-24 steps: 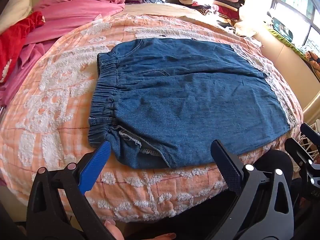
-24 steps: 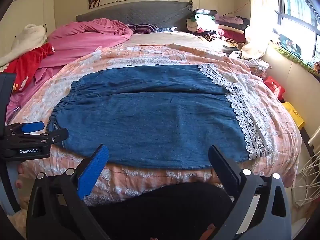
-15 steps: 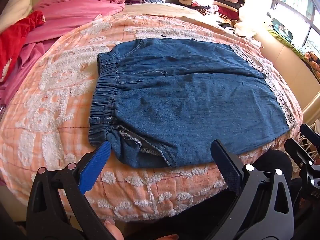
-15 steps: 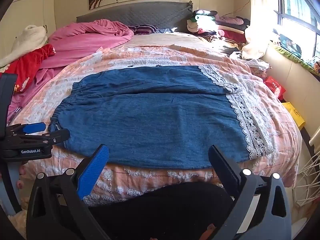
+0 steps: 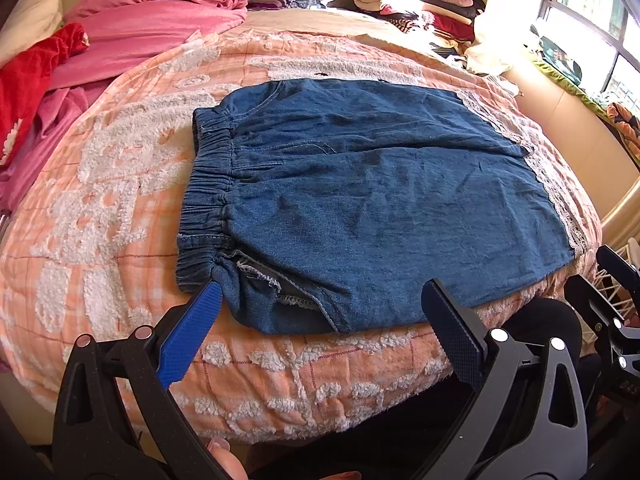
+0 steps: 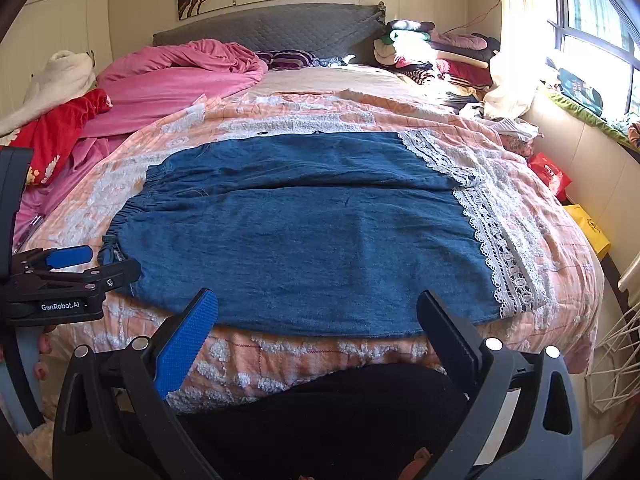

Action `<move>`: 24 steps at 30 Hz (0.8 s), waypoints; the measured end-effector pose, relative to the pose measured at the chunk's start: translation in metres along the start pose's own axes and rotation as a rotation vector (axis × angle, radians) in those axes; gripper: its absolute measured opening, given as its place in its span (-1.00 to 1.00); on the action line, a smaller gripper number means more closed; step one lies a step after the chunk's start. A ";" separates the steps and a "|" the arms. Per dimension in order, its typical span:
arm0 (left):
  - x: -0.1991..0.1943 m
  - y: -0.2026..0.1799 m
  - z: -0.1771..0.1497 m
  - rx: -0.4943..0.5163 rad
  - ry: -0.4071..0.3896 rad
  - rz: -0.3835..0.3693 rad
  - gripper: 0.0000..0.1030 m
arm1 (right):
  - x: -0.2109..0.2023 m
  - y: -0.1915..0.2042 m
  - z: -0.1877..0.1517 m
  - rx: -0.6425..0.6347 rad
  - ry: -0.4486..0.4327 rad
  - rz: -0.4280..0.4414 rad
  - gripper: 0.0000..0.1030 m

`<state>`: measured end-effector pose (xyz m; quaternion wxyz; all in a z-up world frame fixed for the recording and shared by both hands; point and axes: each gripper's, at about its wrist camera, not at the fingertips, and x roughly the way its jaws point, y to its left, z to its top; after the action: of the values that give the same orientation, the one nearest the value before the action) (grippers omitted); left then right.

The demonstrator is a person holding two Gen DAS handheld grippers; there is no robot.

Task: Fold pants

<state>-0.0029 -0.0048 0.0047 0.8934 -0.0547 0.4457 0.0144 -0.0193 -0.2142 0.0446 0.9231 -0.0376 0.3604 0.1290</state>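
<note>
Blue denim pants [image 5: 372, 208] with a lace-trimmed hem [image 6: 496, 236] lie flat across the peach bedspread [image 5: 100, 200], filling the centre of both frames. The left gripper [image 5: 320, 312] and right gripper [image 6: 318, 312] hover at the lower edge, jaws wide apart and empty.

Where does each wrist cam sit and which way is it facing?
Left wrist: on the open left gripper, angled down at the elastic waistband end of the blue denim pants; fingertips show below.
Right wrist: on the open right gripper, facing the white lace hems and grey headboard.
Shared: pants, peach bedspread; each view catches the other gripper.
</note>
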 end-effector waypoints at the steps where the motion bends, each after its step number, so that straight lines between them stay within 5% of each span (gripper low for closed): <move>1: 0.000 -0.001 0.000 0.000 0.000 0.001 0.83 | 0.000 0.000 0.001 -0.001 -0.001 0.000 0.92; 24: -0.004 -0.001 0.000 0.000 -0.009 -0.011 0.83 | 0.002 0.007 0.002 -0.019 0.004 -0.003 0.92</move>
<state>-0.0048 -0.0055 0.0080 0.8955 -0.0570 0.4413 0.0097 -0.0182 -0.2069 0.0449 0.9222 -0.0474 0.3609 0.1309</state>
